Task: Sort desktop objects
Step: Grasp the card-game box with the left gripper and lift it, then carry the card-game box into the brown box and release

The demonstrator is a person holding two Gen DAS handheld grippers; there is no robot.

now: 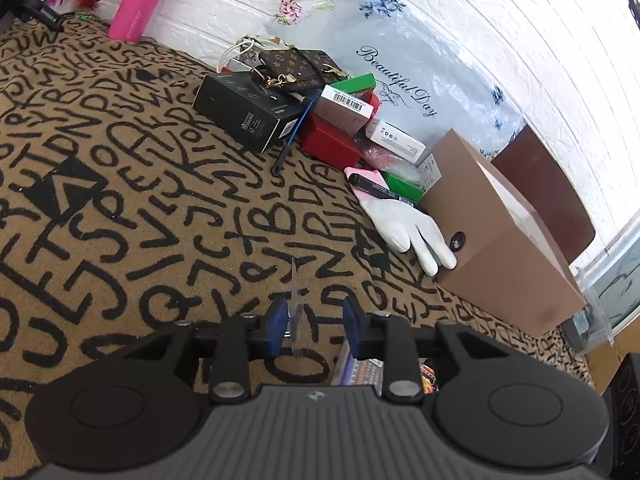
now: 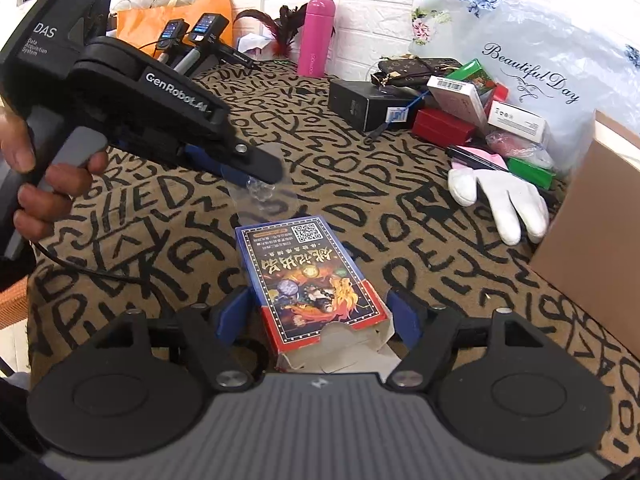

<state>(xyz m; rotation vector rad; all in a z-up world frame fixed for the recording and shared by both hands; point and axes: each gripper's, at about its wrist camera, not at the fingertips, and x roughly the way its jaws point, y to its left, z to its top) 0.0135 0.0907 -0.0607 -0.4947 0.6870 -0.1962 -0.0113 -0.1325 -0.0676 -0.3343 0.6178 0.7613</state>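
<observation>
A blue and red card box [image 2: 312, 280] with its end flap open lies on the letter-patterned tablecloth [image 2: 360, 184]. My right gripper [image 2: 318, 318] is open, its blue pads on either side of the box's open end. My left gripper [image 1: 314, 326] looks open, with a thin clear plastic piece [image 1: 295, 304] against its left pad. In the right wrist view the left gripper [image 2: 256, 168] hovers just beyond the box, with a small clear bag [image 2: 264, 196] hanging from its tip. The card box's corner shows under the left gripper [image 1: 360, 372].
A pile of small boxes [image 1: 320, 116], a brown patterned wallet [image 1: 296, 66] and a black box [image 1: 248, 108] sits by the white wall. A white glove [image 1: 412, 232] lies against a brown cardboard box [image 1: 500, 240]. A pink bottle [image 2: 316, 36] stands at the back.
</observation>
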